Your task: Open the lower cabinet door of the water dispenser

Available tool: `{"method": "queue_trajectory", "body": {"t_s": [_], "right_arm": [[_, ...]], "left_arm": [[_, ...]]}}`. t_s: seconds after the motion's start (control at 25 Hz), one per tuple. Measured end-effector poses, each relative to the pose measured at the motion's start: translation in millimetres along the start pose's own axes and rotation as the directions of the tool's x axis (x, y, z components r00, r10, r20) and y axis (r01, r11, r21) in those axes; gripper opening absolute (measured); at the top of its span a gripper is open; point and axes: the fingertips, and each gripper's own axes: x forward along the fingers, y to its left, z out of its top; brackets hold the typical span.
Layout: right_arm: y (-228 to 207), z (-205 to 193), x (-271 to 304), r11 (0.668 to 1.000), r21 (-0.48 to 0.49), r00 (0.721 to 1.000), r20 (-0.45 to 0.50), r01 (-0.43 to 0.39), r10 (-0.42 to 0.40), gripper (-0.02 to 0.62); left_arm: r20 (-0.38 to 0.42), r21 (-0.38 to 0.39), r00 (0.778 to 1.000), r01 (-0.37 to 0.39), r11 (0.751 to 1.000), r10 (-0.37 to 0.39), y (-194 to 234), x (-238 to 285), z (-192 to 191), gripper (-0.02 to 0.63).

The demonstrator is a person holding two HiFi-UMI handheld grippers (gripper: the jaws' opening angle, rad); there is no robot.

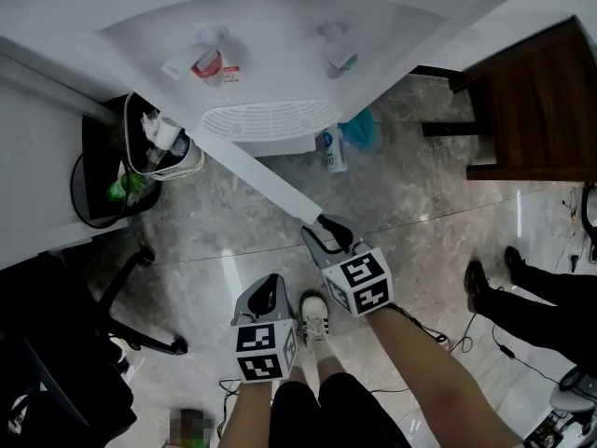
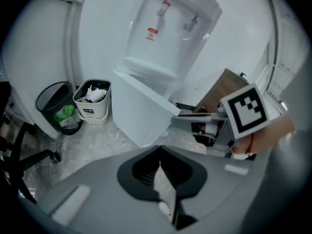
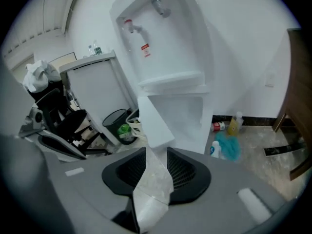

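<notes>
The white water dispenser (image 1: 270,54) stands at the top of the head view. Its lower cabinet door (image 1: 261,171) hangs swung out over the floor, hinged at the left. My right gripper (image 1: 322,230) is at the door's free edge, a fingertip on either side, shut on it. In the right gripper view the door (image 3: 153,123) runs down into the gap at the jaw tips, with the open cabinet behind it. My left gripper (image 1: 270,292) hangs shut and empty below the door, apart from it. From the left gripper view the door (image 2: 141,111) and the right gripper (image 2: 174,120) show ahead.
A black bin (image 1: 103,180) and a white bin (image 1: 168,152) full of rubbish stand left of the dispenser. A bottle (image 1: 334,147) and a teal cloth (image 1: 362,127) lie at its right foot. A wooden cabinet (image 1: 541,101) is right, an office chair (image 1: 56,343) lower left, another person's legs (image 1: 522,292) right.
</notes>
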Motion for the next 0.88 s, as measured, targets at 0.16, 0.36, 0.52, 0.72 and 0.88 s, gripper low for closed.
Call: {"method": "queue_trajectory", "body": {"t_s": [0.16,0.36,0.52,0.72,0.88], "right_arm": [[66,-19,1,0.994,0.054,0.996,-0.012,-0.092,0.092,0.094],[111,-27,14,0.989,0.113,0.994,-0.02,-0.1,0.103,-0.001],[119,-28,17,0.986,0.137,0.995,-0.015,-0.091,0.094,-0.006],[112,-30,6,0.99,0.123,0.997,-0.026,-0.072,0.076,-0.006],[108,-26,-37,0.983,0.171,0.997,-0.011,-0.073,0.076,-0.006]], "left_arm": [[-0.021,-0.017,0.999,-0.049,0.999,0.048,18,-11,-21,0.006],[-0.02,-0.034,0.995,-0.096,0.995,0.095,43,-21,-32,0.006],[-0.015,-0.037,0.994,-0.108,0.994,0.107,53,-25,-36,0.006],[-0.008,-0.033,0.995,-0.099,0.995,0.099,47,-30,-35,0.006],[-0.014,-0.035,0.998,-0.067,0.997,0.066,26,-52,-27,0.006]]}}
